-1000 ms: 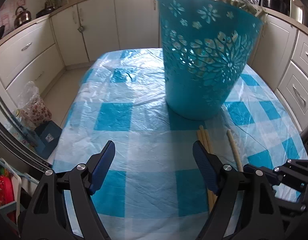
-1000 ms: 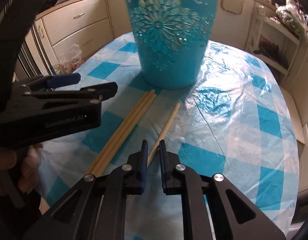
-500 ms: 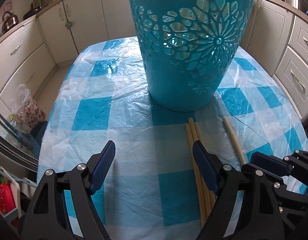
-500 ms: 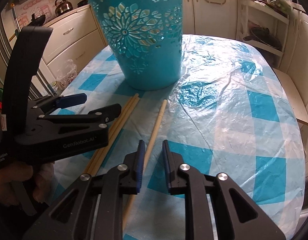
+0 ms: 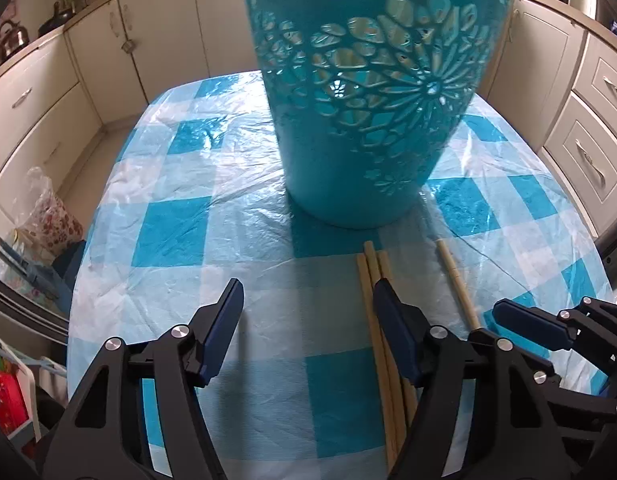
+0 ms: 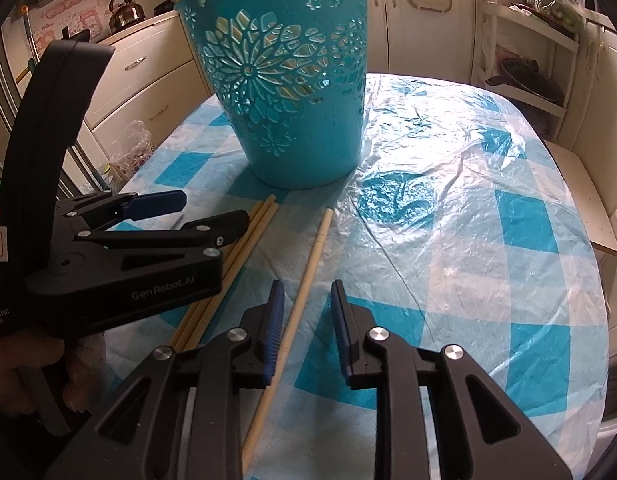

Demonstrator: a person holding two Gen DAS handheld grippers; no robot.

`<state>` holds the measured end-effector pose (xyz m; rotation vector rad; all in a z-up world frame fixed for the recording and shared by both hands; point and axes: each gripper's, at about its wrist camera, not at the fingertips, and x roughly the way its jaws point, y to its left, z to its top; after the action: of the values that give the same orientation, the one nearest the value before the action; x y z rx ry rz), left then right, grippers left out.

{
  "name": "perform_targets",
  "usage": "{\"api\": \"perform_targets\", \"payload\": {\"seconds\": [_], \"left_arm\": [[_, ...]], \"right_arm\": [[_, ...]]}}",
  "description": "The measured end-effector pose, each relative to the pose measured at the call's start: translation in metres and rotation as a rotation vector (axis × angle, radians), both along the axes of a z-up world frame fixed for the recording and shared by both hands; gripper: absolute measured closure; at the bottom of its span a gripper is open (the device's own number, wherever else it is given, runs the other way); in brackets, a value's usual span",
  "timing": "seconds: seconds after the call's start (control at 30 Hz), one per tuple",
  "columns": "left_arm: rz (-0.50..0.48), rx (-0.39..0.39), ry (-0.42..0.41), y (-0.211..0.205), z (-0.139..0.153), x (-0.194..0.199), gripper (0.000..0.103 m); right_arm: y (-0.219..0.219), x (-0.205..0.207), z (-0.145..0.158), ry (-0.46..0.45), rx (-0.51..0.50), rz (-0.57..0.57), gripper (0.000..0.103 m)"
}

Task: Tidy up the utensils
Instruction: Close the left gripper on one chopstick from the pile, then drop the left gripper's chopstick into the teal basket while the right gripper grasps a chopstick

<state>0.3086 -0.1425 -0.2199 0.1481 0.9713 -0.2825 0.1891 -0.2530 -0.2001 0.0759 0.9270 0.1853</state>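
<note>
On the worktop (image 6: 488, 208), with its blue-checked cloth under clear plastic, there's a teal cut-out basket (image 6: 284, 92) standing upright, and four chopsticks lie flat just in front of its base. Three of them are bunched together as a chopstick bundle (image 5: 382, 332), and one single chopstick (image 6: 304, 292) sits a little apart on the right side, roughly parallel.

So progress-wise, I'd say these four haven't been dealt with at all yet. Through the basket's cut-outs you can sort of see pale shapes, maybe sticks already in there, but I honestly can't tell.

The right gripper (image 6: 306, 320) hangs low with the single chopstick running between its jaws, which are parted and not gripping anything. The left gripper (image 5: 308, 320) has its jaws spread wide and empty, its right finger over the bundle.

My guess is the single stick gets picked up first, then the bundle, all into the basket.
</note>
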Motion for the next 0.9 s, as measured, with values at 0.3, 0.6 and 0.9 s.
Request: {"api": "perform_targets", "payload": {"seconds": [0.3, 0.6, 0.9], "left_arm": [[-0.015, 0.031, -0.002, -0.006, -0.002, 0.000, 0.044], [-0.117, -0.028, 0.069, -0.016, 0.002, 0.003, 0.099], [-0.091, -0.318, -0.252, 0.036, 0.150, -0.015, 0.099]], "right_arm": [[0.009, 0.004, -0.001, 0.000, -0.026, 0.017, 0.078], [0.019, 0.020, -0.004, 0.010, -0.097, 0.054, 0.077], [0.027, 0.028, -0.004, 0.022, -0.137, 0.101, 0.079]]}}
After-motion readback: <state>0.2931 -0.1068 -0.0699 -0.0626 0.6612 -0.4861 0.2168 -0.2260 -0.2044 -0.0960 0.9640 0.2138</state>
